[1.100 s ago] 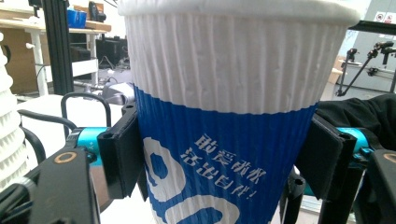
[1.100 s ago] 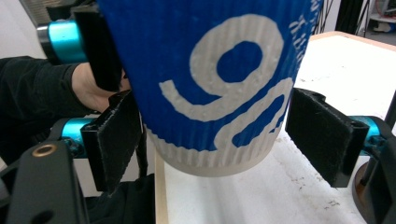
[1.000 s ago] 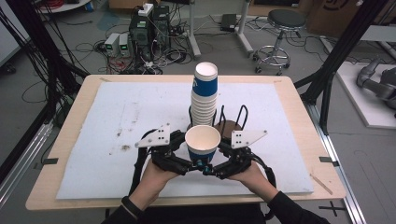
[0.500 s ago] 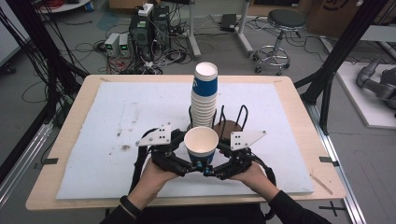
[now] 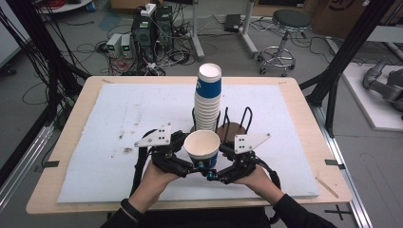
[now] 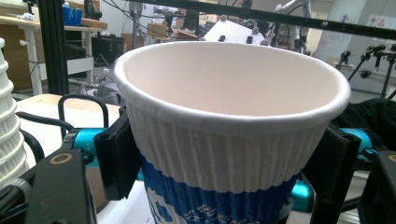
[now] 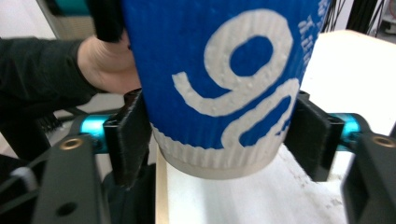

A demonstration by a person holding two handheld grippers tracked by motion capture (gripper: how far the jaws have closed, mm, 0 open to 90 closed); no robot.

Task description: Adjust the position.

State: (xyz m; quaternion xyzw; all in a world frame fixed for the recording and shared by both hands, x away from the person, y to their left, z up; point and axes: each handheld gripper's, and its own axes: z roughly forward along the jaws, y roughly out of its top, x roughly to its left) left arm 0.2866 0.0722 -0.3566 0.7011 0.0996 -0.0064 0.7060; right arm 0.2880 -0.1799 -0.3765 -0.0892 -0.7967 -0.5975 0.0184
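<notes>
Taking the tall stack of cups as the landmark, the left gripper sat in front of that stack and a little to its left, held low over the white mat in the person's left hand. Its jaws had just been closing, and in the left gripper view the black pads pinched the ribbed upper wall of a single paper cup, one pad on each side, just under the rim.

That cup stood upright directly in front of the stack, mouth open to the ceiling, white inside and blue below.

The right gripper lay in front of the stack and slightly to its right, carried by the right hand. Its jaws had just been opening; in the right gripper view the pads flanked the cup's blue base, the left one touching it, the right one seemingly just clear. Behind the right gripper, beside the stack's foot, stood a black wire holder.
</notes>
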